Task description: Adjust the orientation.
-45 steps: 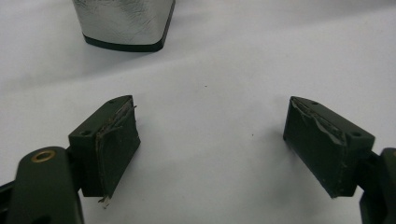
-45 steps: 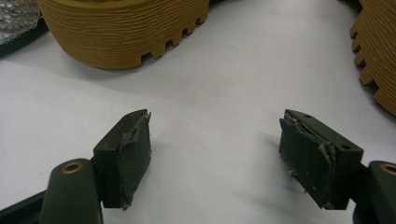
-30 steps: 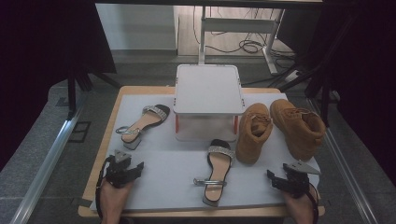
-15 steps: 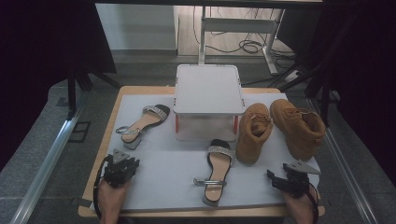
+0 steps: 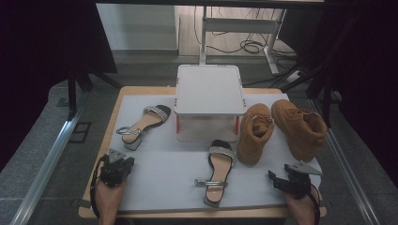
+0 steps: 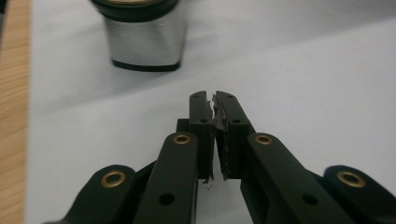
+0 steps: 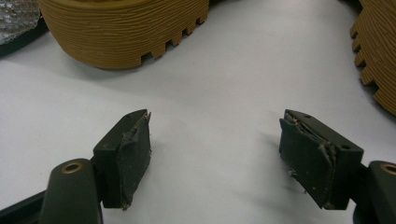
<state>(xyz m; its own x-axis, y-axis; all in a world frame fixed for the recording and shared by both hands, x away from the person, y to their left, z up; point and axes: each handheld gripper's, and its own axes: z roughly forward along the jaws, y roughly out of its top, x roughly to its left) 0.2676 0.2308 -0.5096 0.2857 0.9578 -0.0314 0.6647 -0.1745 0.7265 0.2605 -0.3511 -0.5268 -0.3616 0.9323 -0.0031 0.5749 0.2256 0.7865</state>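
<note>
A: How is the left claw [image 5: 116, 165] set?

B: It is seen clenched with nothing between its jaws; they have just been closing, and in the left gripper view the pads [image 6: 205, 122] meet over bare white mat [image 6: 303, 79]. It is parked at the near left of the surface [image 5: 141, 90], aimed at the block heel [image 6: 144, 44] of the left sandal [image 5: 143, 124], which lies just beyond it and apart from it.

A: And the right claw [image 5: 281, 180]?

B: It is held released at the near right, its 2 pads [image 7: 128, 156] spread wide over the mat with nothing between them. The ridged sole of the nearer boot [image 7: 123, 30] is seen beyond it, to the left in the right gripper view, and the edge of the other boot [image 7: 378, 60] to the right.

A: Why are the things laid as they are?

B: The 2 boots [image 5: 256, 131] [image 5: 300, 129] are stood side by side at the right, while the 2 sandals are kept apart: 1 at the far left, the other sandal [image 5: 217, 171] near the middle, in front of the white box [image 5: 209, 101]. It may be judged that the pairs are spread out so each shoe can be reached singly. The left sandal is judged the likeliest next thing, being nearest the left claw.
</note>
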